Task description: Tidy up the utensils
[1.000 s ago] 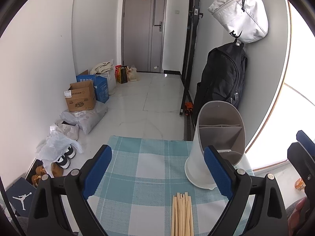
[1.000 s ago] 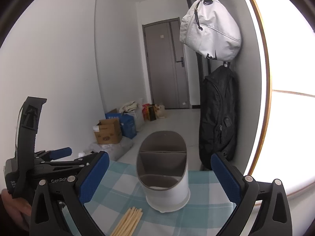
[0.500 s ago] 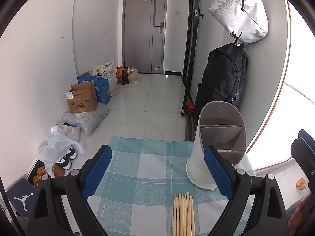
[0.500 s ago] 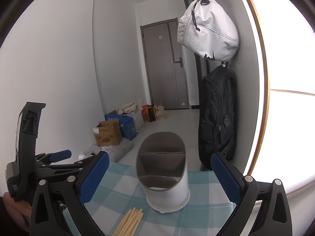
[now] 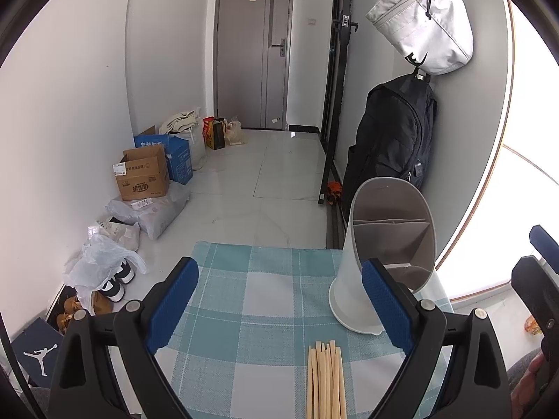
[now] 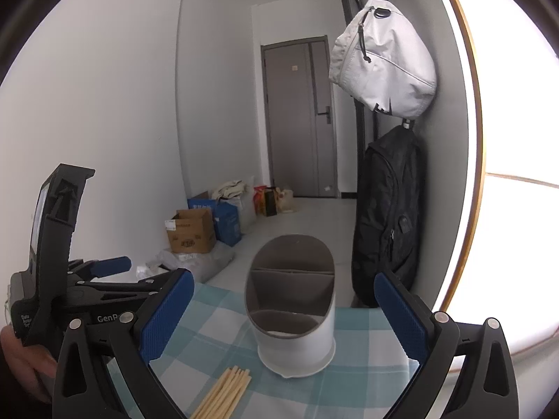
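A bundle of several wooden chopsticks (image 5: 325, 380) lies on the blue-and-white checked tablecloth (image 5: 265, 300); it also shows in the right wrist view (image 6: 223, 396). A white utensil holder (image 5: 387, 255) with grey divided compartments stands upright at the table's far right, also seen in the right wrist view (image 6: 293, 305). My left gripper (image 5: 279, 307) is open and empty, above the cloth just short of the chopsticks. My right gripper (image 6: 284, 317) is open and empty, facing the holder. The left gripper also appears in the right wrist view (image 6: 104, 272).
The table's far edge (image 5: 262, 246) drops to a tiled floor. Cardboard boxes (image 5: 141, 176), bags and shoes (image 5: 117, 279) line the left wall. A black backpack (image 5: 391, 139) and a white bag (image 5: 422, 24) hang on the right wall beside the holder.
The right wrist view has tilted up a little. The left gripper has barely moved. Both stay open.
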Motion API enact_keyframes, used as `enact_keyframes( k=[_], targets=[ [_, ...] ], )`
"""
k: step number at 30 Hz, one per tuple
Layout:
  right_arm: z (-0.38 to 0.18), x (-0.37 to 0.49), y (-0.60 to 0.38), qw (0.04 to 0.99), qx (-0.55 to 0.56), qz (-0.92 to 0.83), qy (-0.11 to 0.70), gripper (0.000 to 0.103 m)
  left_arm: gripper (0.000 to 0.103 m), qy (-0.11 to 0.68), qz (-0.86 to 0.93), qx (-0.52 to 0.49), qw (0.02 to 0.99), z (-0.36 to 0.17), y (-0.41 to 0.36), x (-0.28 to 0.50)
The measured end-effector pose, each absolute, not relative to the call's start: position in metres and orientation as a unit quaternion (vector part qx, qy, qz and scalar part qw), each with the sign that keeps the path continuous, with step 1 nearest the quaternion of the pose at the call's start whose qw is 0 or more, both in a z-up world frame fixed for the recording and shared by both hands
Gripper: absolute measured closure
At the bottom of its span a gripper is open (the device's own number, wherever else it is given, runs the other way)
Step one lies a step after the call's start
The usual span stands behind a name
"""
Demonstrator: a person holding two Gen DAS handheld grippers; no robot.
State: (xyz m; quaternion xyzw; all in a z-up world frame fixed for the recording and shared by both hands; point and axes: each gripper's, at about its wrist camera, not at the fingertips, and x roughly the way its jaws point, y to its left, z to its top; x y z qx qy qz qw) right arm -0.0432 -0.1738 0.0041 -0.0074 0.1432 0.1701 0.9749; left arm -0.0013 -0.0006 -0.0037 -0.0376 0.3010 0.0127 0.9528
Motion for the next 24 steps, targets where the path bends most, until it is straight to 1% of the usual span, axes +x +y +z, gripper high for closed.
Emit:
enact_keyframes(
  k=[11, 24],
  targets=[
    [0.0034, -0.0385, -0.1839, 0.973, 0.025, 0.173, 0.152, 0.0, 0.011, 0.305, 0.02, -0.043, 0.951, -0.0064, 0.0024, -0.0014],
    [0.0026, -0.0405, -0.1811, 0.973, 0.021, 0.173, 0.153, 0.0, 0.011, 0.308, 0.022, -0.046, 0.95, -0.0085, 0.0063, -0.0014]
  ],
)
